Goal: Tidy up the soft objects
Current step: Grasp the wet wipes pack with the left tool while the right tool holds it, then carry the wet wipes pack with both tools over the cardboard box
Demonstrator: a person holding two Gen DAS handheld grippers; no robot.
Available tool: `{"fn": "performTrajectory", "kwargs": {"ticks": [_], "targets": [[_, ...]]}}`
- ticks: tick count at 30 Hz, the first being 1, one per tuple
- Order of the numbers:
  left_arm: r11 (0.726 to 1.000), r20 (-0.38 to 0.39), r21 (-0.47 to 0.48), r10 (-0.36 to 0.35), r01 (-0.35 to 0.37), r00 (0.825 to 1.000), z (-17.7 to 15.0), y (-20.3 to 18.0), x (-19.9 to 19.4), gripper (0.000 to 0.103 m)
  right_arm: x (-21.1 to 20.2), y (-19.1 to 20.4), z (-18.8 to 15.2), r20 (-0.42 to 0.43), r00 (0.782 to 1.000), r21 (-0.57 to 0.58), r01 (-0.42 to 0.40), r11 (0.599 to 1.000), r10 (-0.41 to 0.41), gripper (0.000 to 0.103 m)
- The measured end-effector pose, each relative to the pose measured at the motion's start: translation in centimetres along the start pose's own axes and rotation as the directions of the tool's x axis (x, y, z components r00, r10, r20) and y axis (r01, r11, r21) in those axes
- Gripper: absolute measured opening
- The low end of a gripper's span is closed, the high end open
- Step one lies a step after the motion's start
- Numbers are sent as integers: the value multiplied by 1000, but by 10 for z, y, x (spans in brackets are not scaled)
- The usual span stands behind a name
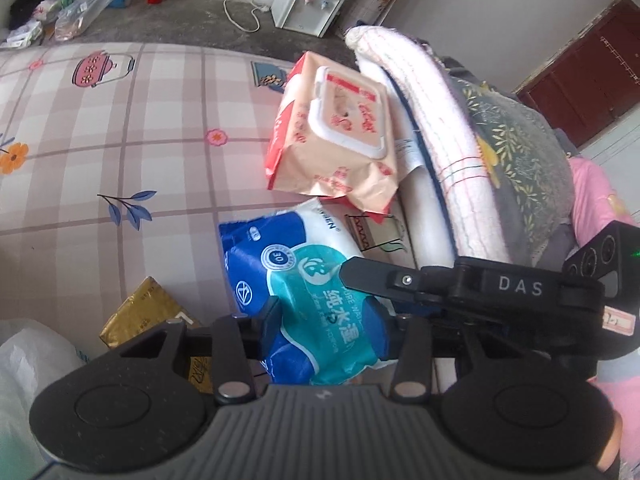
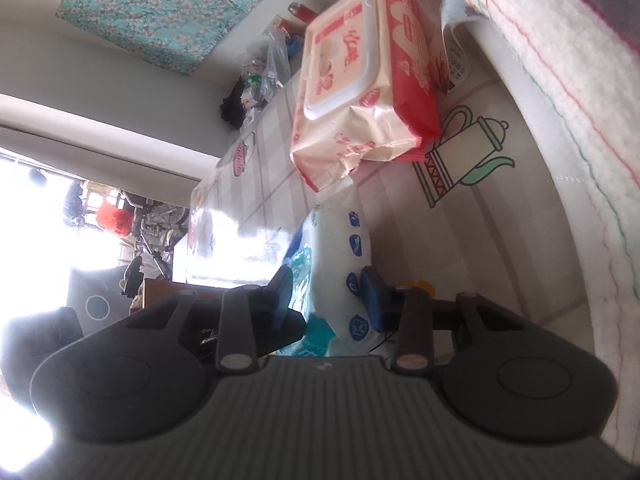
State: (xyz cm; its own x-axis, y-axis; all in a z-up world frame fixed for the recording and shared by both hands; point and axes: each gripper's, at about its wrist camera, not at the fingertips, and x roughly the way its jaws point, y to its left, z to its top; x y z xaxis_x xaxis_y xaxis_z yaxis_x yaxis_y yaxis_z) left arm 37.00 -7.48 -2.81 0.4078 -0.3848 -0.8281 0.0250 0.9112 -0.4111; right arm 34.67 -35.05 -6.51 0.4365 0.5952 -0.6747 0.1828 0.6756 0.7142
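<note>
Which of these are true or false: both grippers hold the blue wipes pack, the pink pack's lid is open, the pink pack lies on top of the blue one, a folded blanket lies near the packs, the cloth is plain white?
1. Both the left gripper and the right gripper hold the blue wipes pack. True.
2. The pink pack has its lid open. False: the lid is shut.
3. The pink pack lies on the blue one. False: it lies beyond it on the tablecloth.
4. A folded blanket lies beside the packs. True.
5. The tablecloth is plain white. False: checked, with teapots and flowers.
</note>
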Motion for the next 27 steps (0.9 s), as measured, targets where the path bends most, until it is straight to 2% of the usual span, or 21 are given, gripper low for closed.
{"fn": "performTrajectory", "kwargs": {"ticks": [9,15,21,27], "targets": [[997,54,37,-72,70,996,-14,-16,-47,43,-50,26,-21,64,997,-14,-28,1000,29,36],[994,114,61,-97,91,989,-30,-13,-103,43,-81,62,-52,87,993,-65,-72,995,77,36],[995,186,56,-94,85,978,-54,14,-162,43,-86,111,-90,77,987,-131,-128,983,139,36],[997,254,1,-70,73,965,-86,63,-215,43,-61,160,-135,18,981,-177,-187,966,193,36]]}}
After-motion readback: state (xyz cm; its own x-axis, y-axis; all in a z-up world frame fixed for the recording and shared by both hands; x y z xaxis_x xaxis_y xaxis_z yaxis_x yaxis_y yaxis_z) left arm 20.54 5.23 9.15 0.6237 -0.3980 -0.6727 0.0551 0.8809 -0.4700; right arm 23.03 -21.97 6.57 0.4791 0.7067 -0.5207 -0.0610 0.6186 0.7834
